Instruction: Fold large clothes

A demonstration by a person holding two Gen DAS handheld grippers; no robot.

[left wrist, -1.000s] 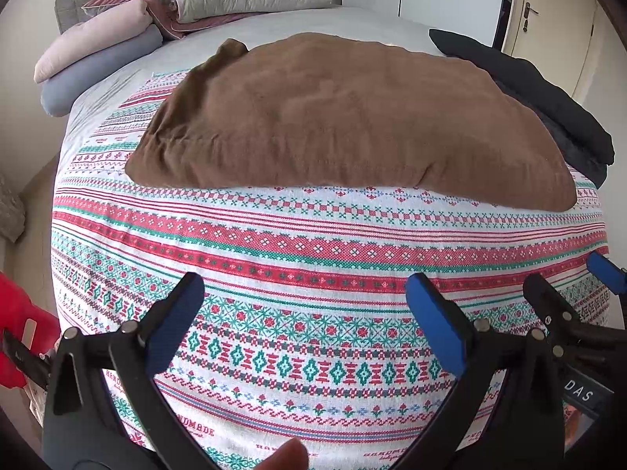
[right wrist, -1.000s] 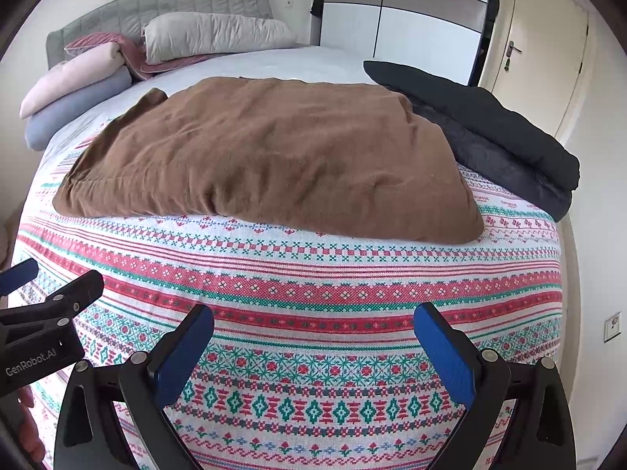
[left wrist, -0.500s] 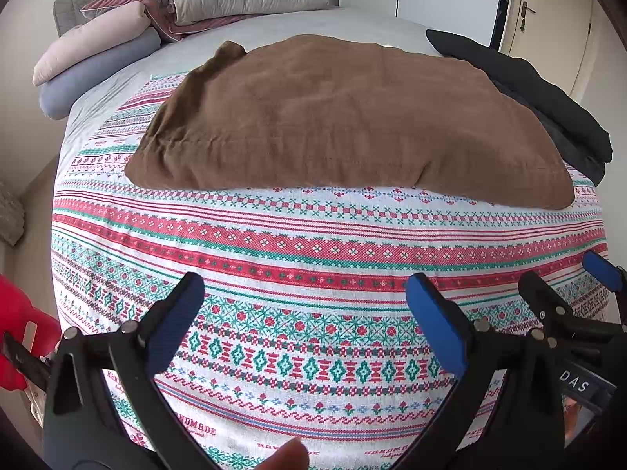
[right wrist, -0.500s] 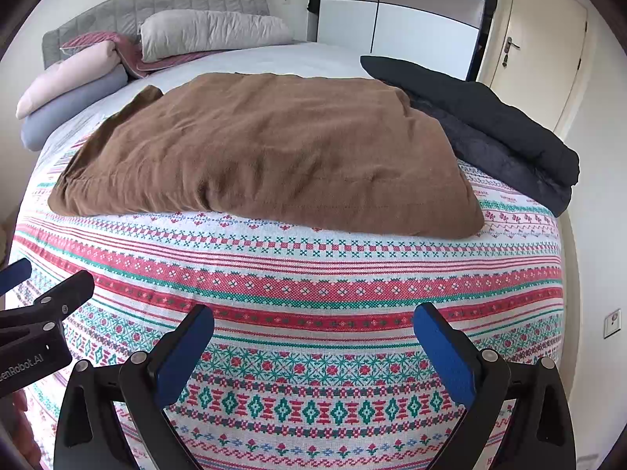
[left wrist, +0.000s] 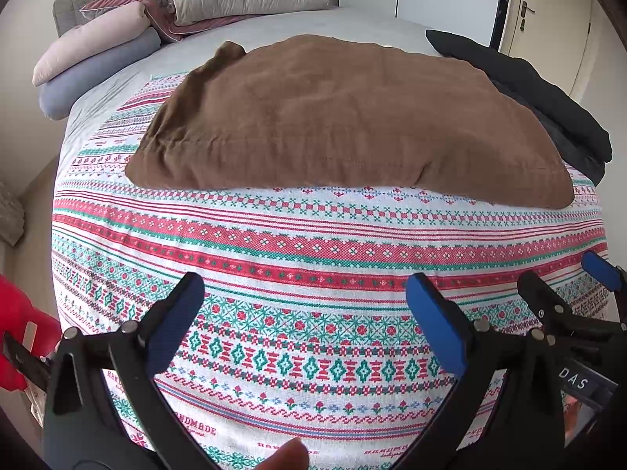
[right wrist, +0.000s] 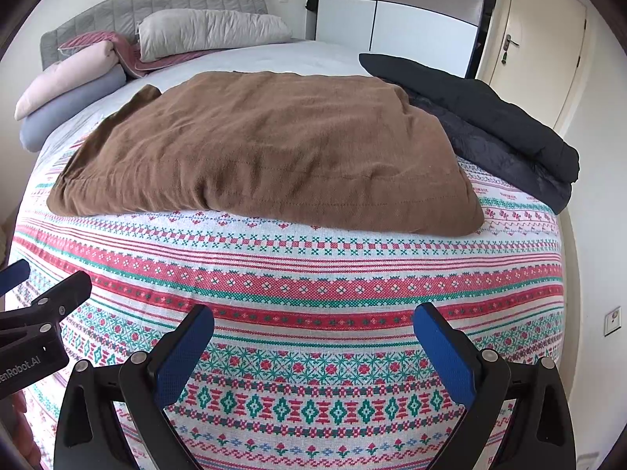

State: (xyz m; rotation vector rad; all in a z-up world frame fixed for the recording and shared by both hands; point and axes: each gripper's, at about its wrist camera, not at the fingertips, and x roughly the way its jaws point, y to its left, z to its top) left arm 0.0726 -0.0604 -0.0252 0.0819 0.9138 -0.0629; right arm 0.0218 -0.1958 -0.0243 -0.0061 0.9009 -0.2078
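On the patterned bedspread (left wrist: 313, 243), the folded brown garment (right wrist: 266, 149) lies well beyond both spread, empty tools (left wrist: 303, 313) (right wrist: 313, 346).

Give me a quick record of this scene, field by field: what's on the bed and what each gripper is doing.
garment to fold: brown garment, lying on patterned cloth
beside it: black jacket, on its right
head of bed: pillows
left gripper: open, empty, above patterned cloth
right gripper: open, empty, above patterned cloth
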